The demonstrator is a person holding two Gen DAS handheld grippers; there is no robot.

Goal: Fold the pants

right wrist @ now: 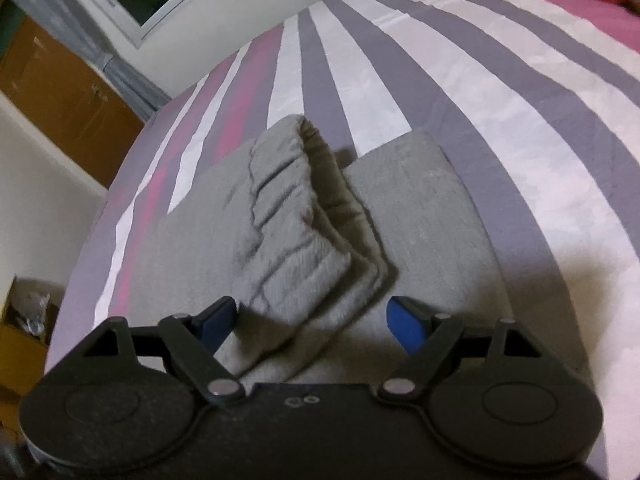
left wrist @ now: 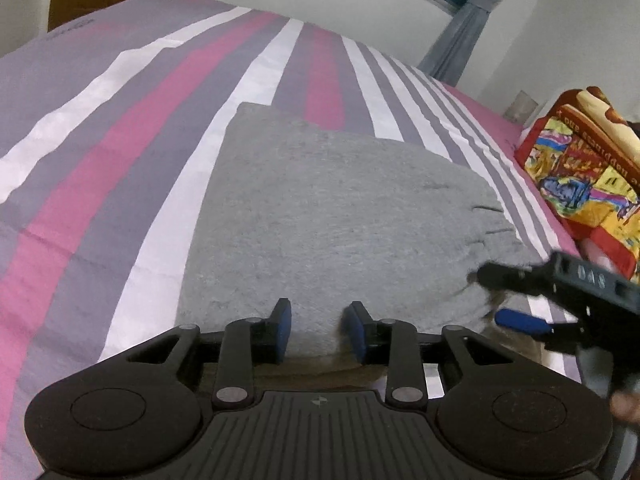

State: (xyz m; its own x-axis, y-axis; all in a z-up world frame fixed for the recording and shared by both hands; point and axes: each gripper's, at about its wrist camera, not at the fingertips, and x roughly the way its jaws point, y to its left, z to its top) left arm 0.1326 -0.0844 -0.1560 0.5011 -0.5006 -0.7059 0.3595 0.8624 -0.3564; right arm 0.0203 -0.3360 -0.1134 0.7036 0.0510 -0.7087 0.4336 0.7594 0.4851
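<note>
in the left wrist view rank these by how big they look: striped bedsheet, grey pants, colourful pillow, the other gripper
1. striped bedsheet, fills most of the view
2. grey pants
3 and 4. colourful pillow and right gripper: unsure. Both are cut off by the frame edge, and the gripper is nearer the camera.

Both tilt downward: the left hand-held gripper (left wrist: 316, 330) with jaws narrowly parted, the right hand-held gripper (right wrist: 312, 326) spread wide.
</note>
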